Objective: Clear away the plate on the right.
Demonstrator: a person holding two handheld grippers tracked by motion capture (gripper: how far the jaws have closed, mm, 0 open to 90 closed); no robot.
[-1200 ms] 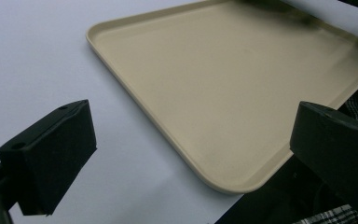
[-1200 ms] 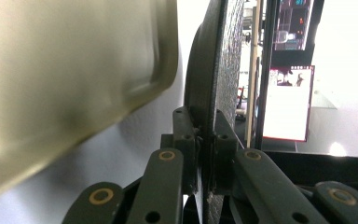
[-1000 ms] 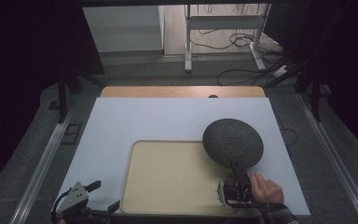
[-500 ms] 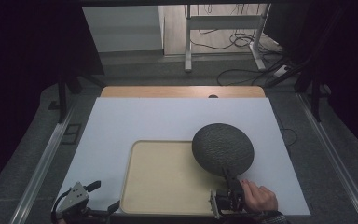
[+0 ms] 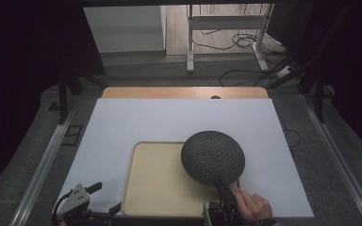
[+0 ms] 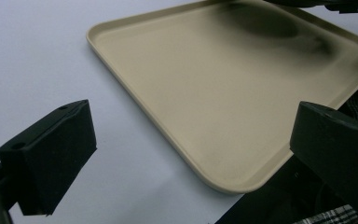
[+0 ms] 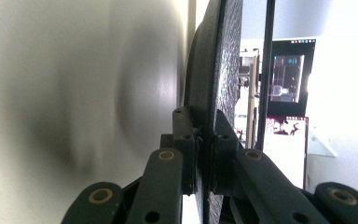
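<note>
High view: your right gripper (image 5: 220,184) clamped the dark round plate's (image 5: 212,157) near rim above the beige tray (image 5: 156,188); your left gripper (image 5: 104,199) rested, jaws apart, empty.

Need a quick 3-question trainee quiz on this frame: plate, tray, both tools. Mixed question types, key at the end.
1. True or false: the right tool is shut on the rim of the dark round plate.
2. Multiple choice: the beige tray lies on A) the bare wooden strip, B) the white sheet, C) the floor.
3. Short answer: how do the jaws of the left tool stand, and is anything between them?

Key
1. True. The right gripper view shows both pads clamped on the plate's edge.
2. B.
3. Wide apart, with nothing gripped; the tool sits by the tray's near left corner.
</note>
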